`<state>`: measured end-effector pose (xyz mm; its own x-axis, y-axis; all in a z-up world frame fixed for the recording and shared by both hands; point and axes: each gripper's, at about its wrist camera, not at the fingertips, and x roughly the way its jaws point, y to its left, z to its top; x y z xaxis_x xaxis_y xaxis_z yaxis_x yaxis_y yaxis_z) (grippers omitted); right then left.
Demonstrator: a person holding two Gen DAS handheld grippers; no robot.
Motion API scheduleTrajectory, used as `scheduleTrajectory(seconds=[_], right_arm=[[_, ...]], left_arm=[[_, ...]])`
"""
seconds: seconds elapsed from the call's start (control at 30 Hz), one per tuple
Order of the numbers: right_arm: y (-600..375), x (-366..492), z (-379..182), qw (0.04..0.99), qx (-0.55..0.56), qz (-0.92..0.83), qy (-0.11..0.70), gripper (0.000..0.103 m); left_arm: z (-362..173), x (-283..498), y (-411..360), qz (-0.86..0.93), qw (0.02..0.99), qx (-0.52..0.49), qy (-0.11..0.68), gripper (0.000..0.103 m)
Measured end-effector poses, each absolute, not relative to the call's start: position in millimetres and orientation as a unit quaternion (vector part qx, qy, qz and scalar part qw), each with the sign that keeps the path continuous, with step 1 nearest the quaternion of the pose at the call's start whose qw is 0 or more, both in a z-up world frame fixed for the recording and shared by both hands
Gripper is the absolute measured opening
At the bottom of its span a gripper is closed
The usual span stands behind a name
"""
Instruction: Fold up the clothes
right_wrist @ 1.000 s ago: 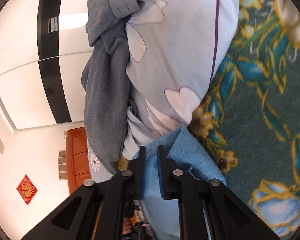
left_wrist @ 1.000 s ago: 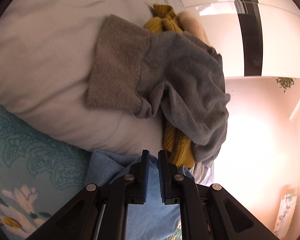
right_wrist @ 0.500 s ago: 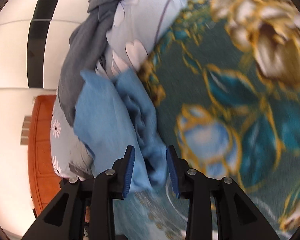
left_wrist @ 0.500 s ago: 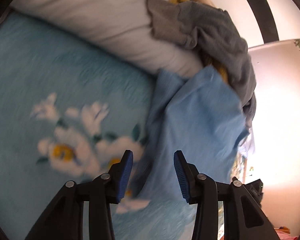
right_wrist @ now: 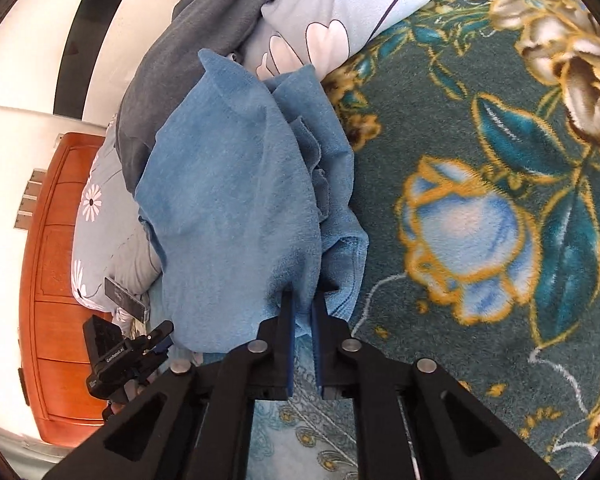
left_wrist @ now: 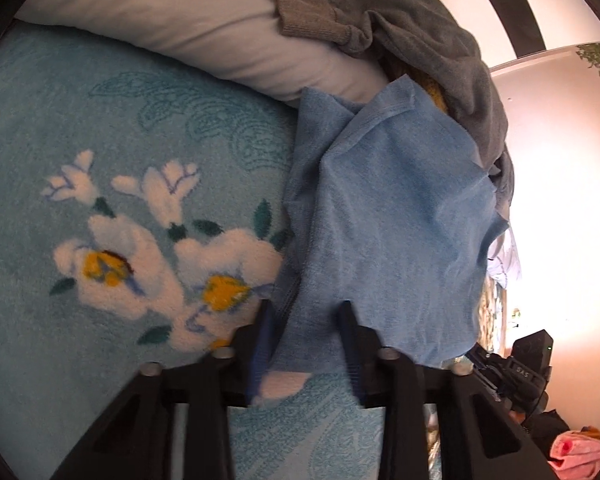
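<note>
Fleece in two colours covers the bed: a pale turquoise blanket with white and yellow flowers fills the left wrist view, and a dark teal blanket with gold-edged blooms fills the right wrist view. A white pillow lies along the far edge of the turquoise blanket, and a pale floral pillow sits at the far edge of the teal one. Over the pillows is draped a grey sweater, its ribbed cuff lying on the white pillow, with a bit of yellow knit showing beneath it. The blue cloth lies rumpled on the bed against this pile, its far corner reaching up onto the sweater and its near edge toward both grippers. The left gripper has its fingers spread apart, with the cloth's near edge lying between them, touching neither pad clearly. The right gripper has its fingers drawn nearly together, pinching a fold of the blue cloth at its near edge. In the right wrist view the left gripper's black body shows beside the cloth, with an orange wooden cabinet behind. A pink cloth lies at the lower right edge of the left wrist view.
</note>
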<state>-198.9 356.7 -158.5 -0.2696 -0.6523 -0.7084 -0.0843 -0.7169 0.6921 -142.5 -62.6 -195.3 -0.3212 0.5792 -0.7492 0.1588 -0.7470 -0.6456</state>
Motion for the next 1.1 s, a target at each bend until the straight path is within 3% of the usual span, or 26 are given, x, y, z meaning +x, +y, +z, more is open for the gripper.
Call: scheduleTrajectory(seconds=[0.13, 0.57, 0.73, 0.77, 0.83, 0.87, 0.9, 0.93, 1.0, 1.1], right_arm=[[370, -198, -137, 0.198, 0.544, -0.745, -0.331, 0.003], [392, -190, -174, 0.16, 0.595, -0.716, -0.327, 0.002], [394, -192, -164, 0.178, 0.592, -0.716, -0.322, 0.005], [393, -193, -159, 0.185, 0.591, -0.719, -0.317, 0.005], [394, -195, -150, 0.193, 0.585, -0.729, -0.298, 0.005], [396, -197, -148, 0.195, 0.582, -0.733, -0.293, 0.005], [398, -198, -146, 0.195, 0.579, -0.737, -0.289, 0.007], [399, -202, -146, 0.196, 0.578, -0.738, -0.287, 0.01], [397, -212, -149, 0.186, 0.578, -0.743, -0.282, 0.032], [389, -227, -157, 0.184, 0.573, -0.742, -0.296, 0.035]], left_arm=[[-191, -143, -59, 0.755, 0.143, -0.554, -0.321, 0.005], [-210, -138, -82, 0.744, 0.121, -0.567, -0.332, 0.004], [-203, -142, -78, 0.741, 0.133, -0.579, -0.314, 0.007], [-199, -143, -78, 0.741, 0.135, -0.578, -0.314, 0.011], [-191, -144, -80, 0.749, 0.137, -0.57, -0.309, 0.032], [-187, -145, -81, 0.753, 0.138, -0.566, -0.306, 0.052], [-185, -147, -80, 0.757, 0.139, -0.563, -0.3, 0.062], [-185, -154, -77, 0.759, 0.139, -0.565, -0.292, 0.064], [-188, -167, -75, 0.758, 0.138, -0.572, -0.28, 0.064], [-199, -182, -73, 0.749, 0.135, -0.586, -0.277, 0.064]])
